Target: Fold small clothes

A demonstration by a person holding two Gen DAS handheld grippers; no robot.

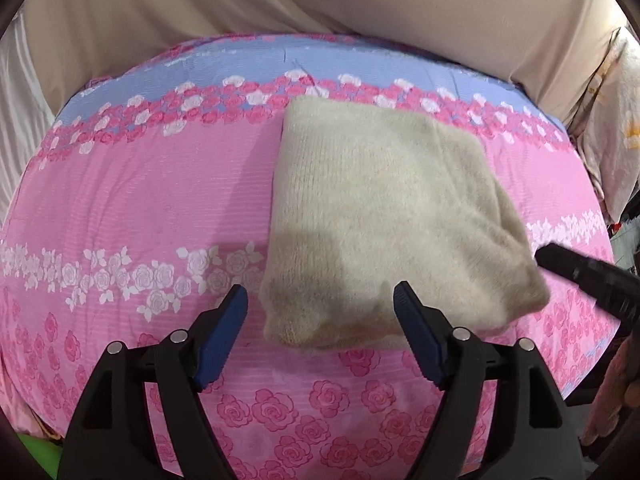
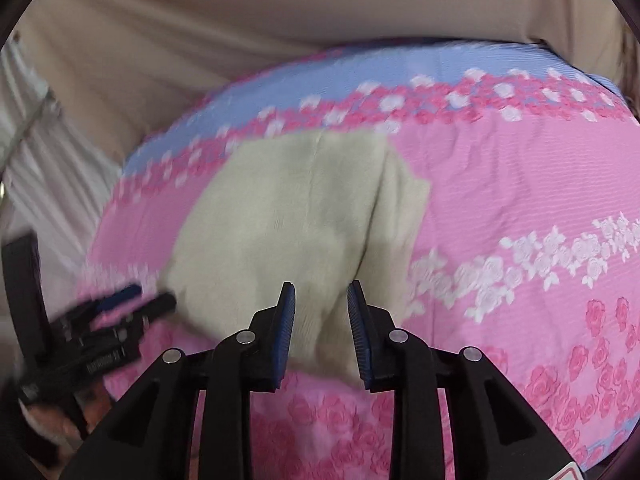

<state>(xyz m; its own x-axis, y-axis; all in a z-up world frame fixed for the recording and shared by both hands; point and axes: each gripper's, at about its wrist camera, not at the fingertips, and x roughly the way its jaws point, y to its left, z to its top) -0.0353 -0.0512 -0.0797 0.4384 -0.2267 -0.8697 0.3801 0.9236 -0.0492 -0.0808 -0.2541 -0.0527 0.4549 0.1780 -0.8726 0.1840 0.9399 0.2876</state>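
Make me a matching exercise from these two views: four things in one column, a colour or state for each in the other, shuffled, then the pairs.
Things:
1. sweater
2. bedsheet
3. left gripper
4. right gripper

Descriptions:
A. jaws wide apart, empty
B. pink with roses and a blue band
C. cream, folded into a square
D. jaws close together, nothing between

Pairs: 1-C, 2-B, 3-A, 4-D

A bed sheet [image 1: 160, 200] covers the bed: pink, with a band of white roses across the middle, darker pink roses along the near edge, and a pale blue stripe at the far side bordered by pink and white roses. Beyond it hangs a creased beige cloth [image 1: 320, 0]. A white pleated fabric [image 1: 16, 120] shows at far left.
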